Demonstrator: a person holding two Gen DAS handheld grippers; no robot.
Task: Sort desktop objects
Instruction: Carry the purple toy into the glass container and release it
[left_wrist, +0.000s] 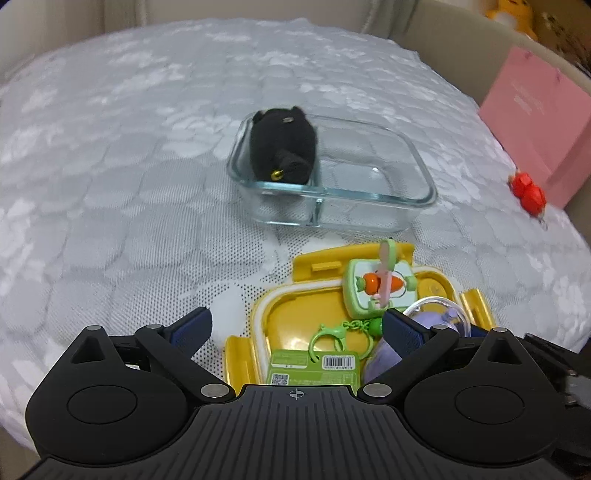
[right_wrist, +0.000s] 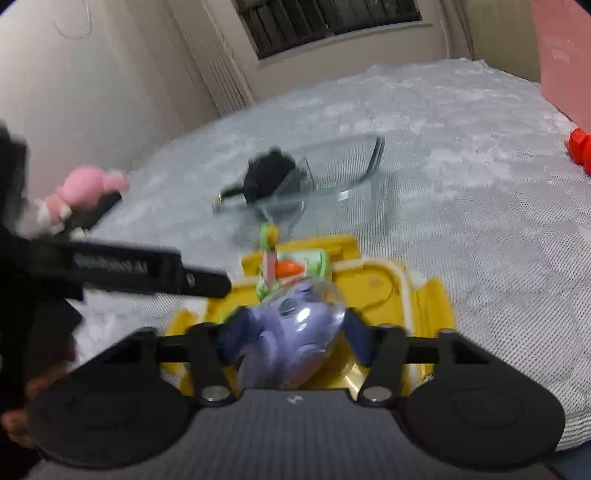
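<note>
Tilting downward, right gripper (right_wrist: 286, 338) fingers clamp the purple toy (right_wrist: 295, 332); left gripper (left_wrist: 295, 328) fingers spread.

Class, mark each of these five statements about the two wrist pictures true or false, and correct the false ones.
1. The black plush toy lies in the glass container. True.
2. The glass container has one undivided space. False: a glass wall splits it into two compartments, and the plush is in the left one in the left wrist view.
3. The right gripper has the purple toy in a clear shell between its fingers. True.
4. The carrot keychain rests on the yellow lid. True.
5. The red toy lies inside the glass container. False: it lies on the tablecloth, near the pink box.
</note>
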